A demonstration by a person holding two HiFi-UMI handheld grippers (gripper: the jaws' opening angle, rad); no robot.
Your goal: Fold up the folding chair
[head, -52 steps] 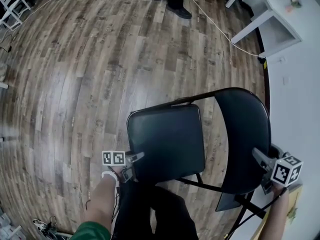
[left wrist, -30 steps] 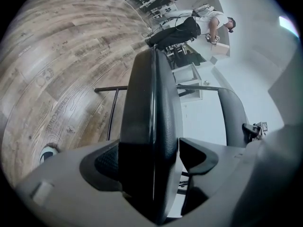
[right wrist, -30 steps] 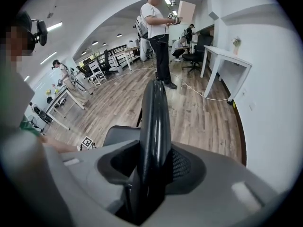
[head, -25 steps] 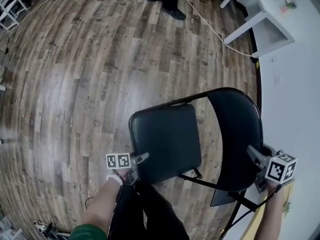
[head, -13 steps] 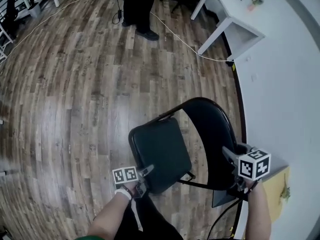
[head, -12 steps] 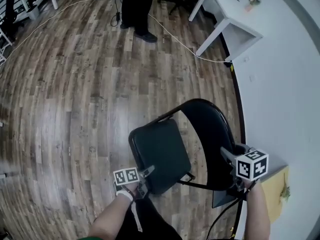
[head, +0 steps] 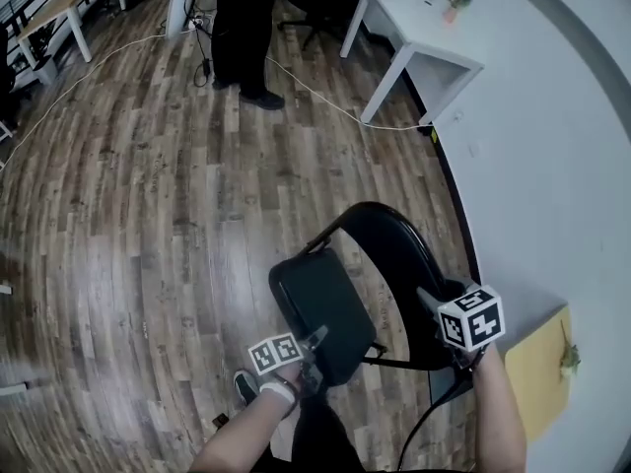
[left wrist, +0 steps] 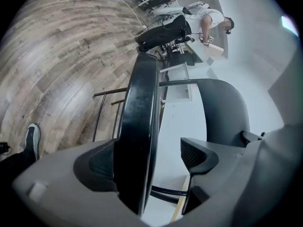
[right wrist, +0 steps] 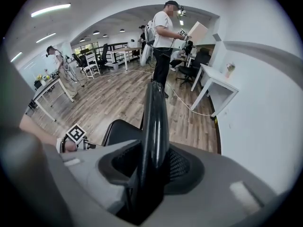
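Folding chair (head: 330, 313): stiff metal frame, probably fairly heavy, glossy and slippery; stands between the tongs. Seat (head: 317, 299) front edge sits inside spread left tongs (head: 314, 346), touching one pad. Right tongs (head: 430, 302) pinch backrest (head: 399, 254) rim. Judged good holds: both edges.

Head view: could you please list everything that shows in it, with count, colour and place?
folding chair: one, black, centre floor, near the wall
white table: one, top right
wood-topped table: one, top left
cable: two stretches, white, upper floor
standing person: one, dark trousers, top
panel: one, yellow, lower right
own shoe: one, dark, bottom
left gripper: one, grey, open around the seat edge
right gripper: one, grey, shut on the backrest
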